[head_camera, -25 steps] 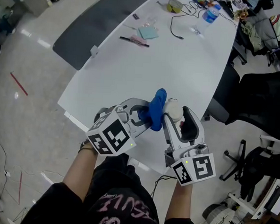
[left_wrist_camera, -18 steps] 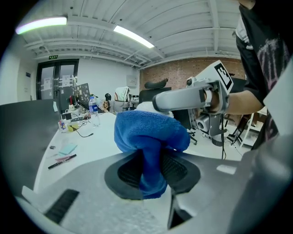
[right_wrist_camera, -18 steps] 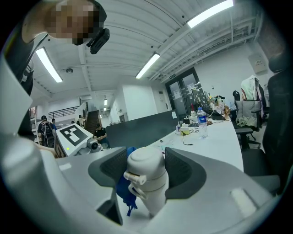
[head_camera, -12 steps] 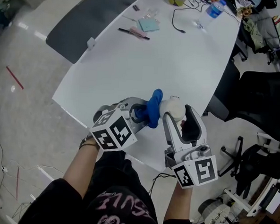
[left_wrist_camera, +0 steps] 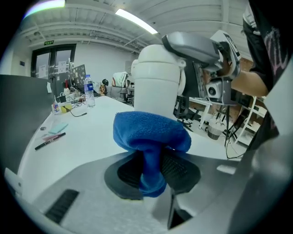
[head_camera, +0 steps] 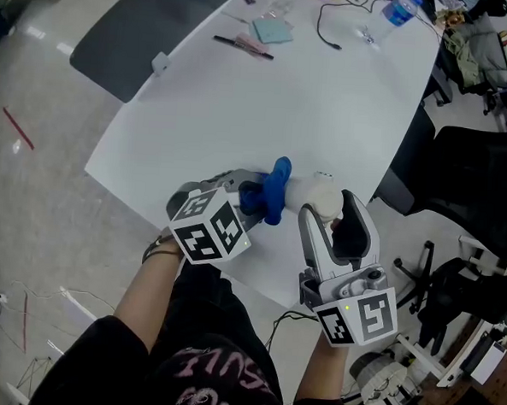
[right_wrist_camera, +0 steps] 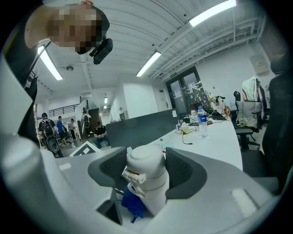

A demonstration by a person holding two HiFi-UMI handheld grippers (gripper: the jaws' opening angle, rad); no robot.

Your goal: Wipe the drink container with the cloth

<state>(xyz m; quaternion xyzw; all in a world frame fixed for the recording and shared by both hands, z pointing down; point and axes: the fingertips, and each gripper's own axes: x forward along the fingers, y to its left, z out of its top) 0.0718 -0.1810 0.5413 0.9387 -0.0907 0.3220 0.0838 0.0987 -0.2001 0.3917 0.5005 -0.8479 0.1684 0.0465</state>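
Note:
My right gripper (head_camera: 320, 203) is shut on a white drink container (head_camera: 314, 193), held above the near end of the white table (head_camera: 268, 104). In the right gripper view the container (right_wrist_camera: 146, 180) stands between the two dark pads, lid toward the camera. My left gripper (head_camera: 254, 197) is shut on a blue cloth (head_camera: 274, 190). The cloth (left_wrist_camera: 151, 137) bulges out past the pads and presses against the container's white body (left_wrist_camera: 155, 84). A bit of the cloth (right_wrist_camera: 132, 203) shows under the container in the right gripper view.
At the table's far end lie a black pen (head_camera: 242, 46), a pale green pad (head_camera: 272, 31), a black cable (head_camera: 328, 26) and a water bottle (head_camera: 395, 15). Black office chairs (head_camera: 481, 190) stand to the right. A dark mat (head_camera: 136, 27) lies on the floor, left.
Both grippers have shifted a little while staying together. The cloth has slid along the container's side, and the container now lies more sideways in the head view.

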